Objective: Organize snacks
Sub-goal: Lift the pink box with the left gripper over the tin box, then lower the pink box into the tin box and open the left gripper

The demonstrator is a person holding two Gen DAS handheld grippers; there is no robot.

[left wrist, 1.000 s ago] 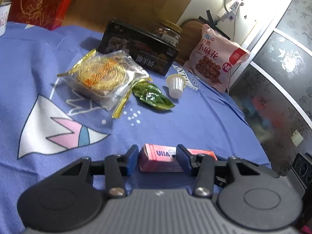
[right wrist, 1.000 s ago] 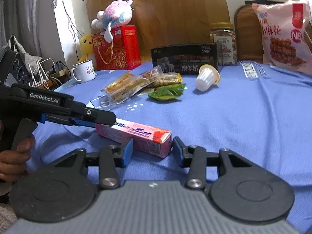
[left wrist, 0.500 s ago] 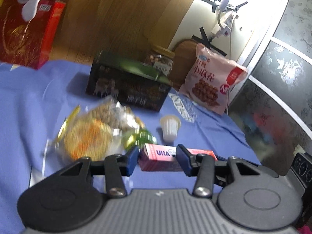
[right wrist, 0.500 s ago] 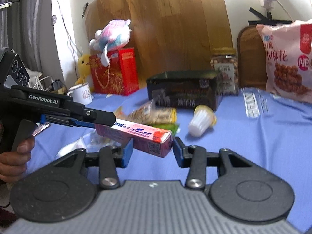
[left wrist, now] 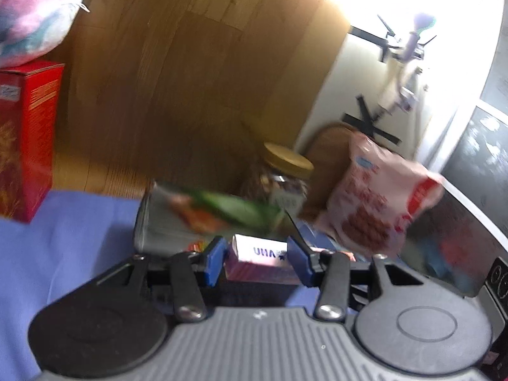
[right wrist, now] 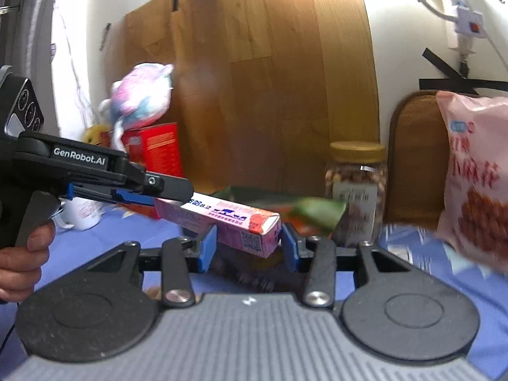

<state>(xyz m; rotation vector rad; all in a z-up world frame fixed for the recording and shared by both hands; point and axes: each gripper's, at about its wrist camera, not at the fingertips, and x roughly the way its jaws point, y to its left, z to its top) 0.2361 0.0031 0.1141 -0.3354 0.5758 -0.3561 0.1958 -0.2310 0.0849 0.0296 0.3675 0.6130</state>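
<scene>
A long pink snack box is held at both ends, lifted above the blue tablecloth. My left gripper is shut on one end of the box; its black body also shows in the right wrist view. My right gripper is shut on the other end, the one with the QR code. The dark snack box lies just beyond, blurred by motion.
A gold-lidded jar of nuts and a pink snack bag stand at the back right. A red gift box with a plush toy on top stands at the back left. A white mug sits at the left.
Both grippers have risen with the pink box, lifting it off the cloth. The views have tilted up, so the loose snacks on the table have dropped out of sight.
</scene>
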